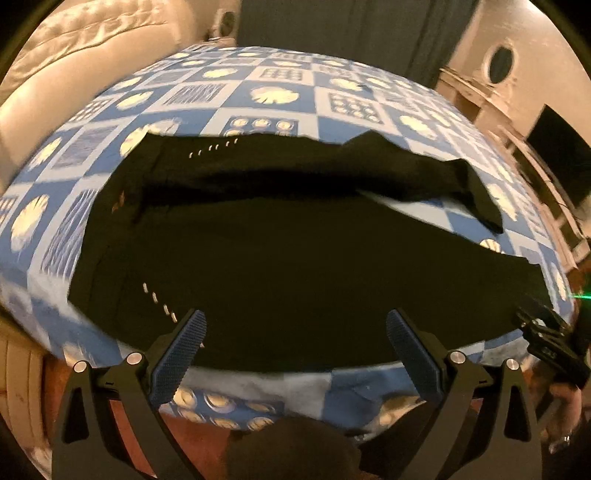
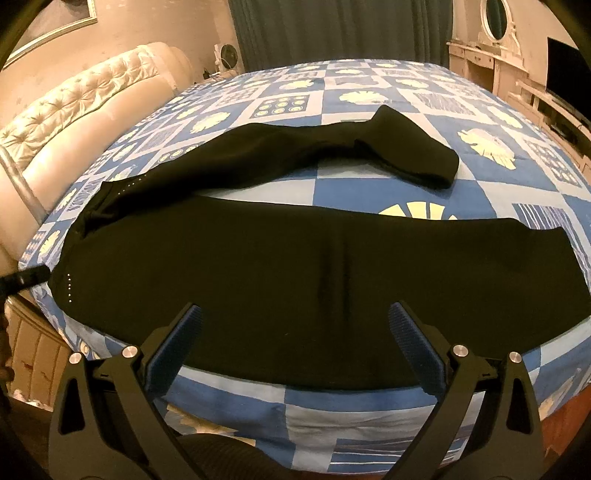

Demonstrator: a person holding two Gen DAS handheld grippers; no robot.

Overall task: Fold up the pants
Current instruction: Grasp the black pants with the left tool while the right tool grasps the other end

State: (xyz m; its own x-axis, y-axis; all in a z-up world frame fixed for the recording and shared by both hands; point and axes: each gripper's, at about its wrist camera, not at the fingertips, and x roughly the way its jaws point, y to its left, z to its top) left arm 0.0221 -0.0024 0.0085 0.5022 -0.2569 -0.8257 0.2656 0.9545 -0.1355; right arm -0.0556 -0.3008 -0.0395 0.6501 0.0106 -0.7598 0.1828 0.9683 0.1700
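Looking along the left gripper (image 1: pixel 295 328), we see its two blue-padded fingers (image 1: pixel 177 362) spread wide apart at the bottom of the frame, holding nothing, with the black pants (image 1: pixel 280 258) filling the middle of the picture beyond them. The pants lie flat on a blue patchwork bedsheet (image 1: pixel 273 96) printed with pale leaf and shell shapes. Their waist end sits toward the left of the frame, where two short rows of small pale dots show on the fabric, and the two legs run off to the right. The nearer leg is broad and flat across the centre; the farther leg lies above it in the frame, with a wedge of sheet showing between them at the right, and its cuff end is bent downward at the right.

From the right wrist view, the right gripper (image 2: pixel 295 325) is likewise spread open and empty at the bottom of the frame, its fingers (image 2: pixel 173 350) over the near edge of the bed. Here the pants (image 2: pixel 314 280) stretch across the whole middle of the frame, the farther leg curving up to the upper centre and ending in a cuff at centre right. The near leg reaches almost to the right edge.

A tufted cream headboard (image 2: pixel 88 107) stands at the upper left, dark green curtains (image 2: pixel 340 33) hang at the top centre, and a white dresser with an oval mirror (image 2: pixel 495 26) sits at the upper right. In the left wrist view, part of the other gripper's black body shows at the lower right, over the bed's edge.
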